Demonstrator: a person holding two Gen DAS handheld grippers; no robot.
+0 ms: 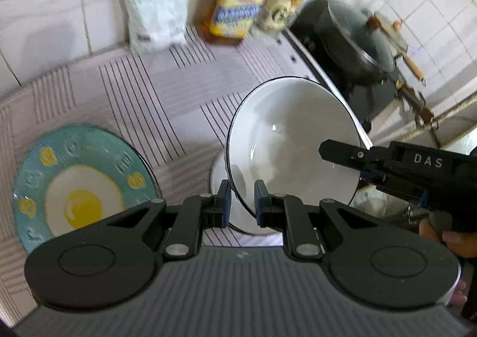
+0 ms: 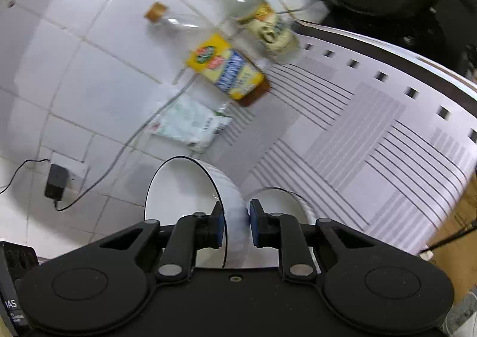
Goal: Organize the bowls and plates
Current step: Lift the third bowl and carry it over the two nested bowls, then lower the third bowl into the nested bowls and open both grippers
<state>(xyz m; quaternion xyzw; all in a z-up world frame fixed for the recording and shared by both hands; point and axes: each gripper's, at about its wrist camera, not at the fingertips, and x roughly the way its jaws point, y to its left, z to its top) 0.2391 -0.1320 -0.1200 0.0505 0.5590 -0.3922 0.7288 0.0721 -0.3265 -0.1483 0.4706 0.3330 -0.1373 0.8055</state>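
Observation:
In the left wrist view my left gripper (image 1: 241,198) is shut on the near rim of a white bowl with a dark rim (image 1: 292,140), held tilted above a second white bowl (image 1: 220,176) on the counter. My right gripper (image 1: 342,152) grips the same bowl's far rim from the right. A teal plate with a fried-egg pattern (image 1: 80,185) lies on the counter at the left. In the right wrist view my right gripper (image 2: 235,222) is shut on the white bowl's wall (image 2: 184,188), with the second bowl (image 2: 283,203) just behind it.
A patterned mat (image 1: 179,83) covers the counter. A yellow-labelled bottle (image 1: 238,6), a clear bottle (image 1: 286,0) and a white packet (image 1: 155,18) stand by the tiled wall. A dark lidded pan (image 1: 354,36) sits on the stove at the right. A charger and cable (image 2: 56,179) hang on the wall.

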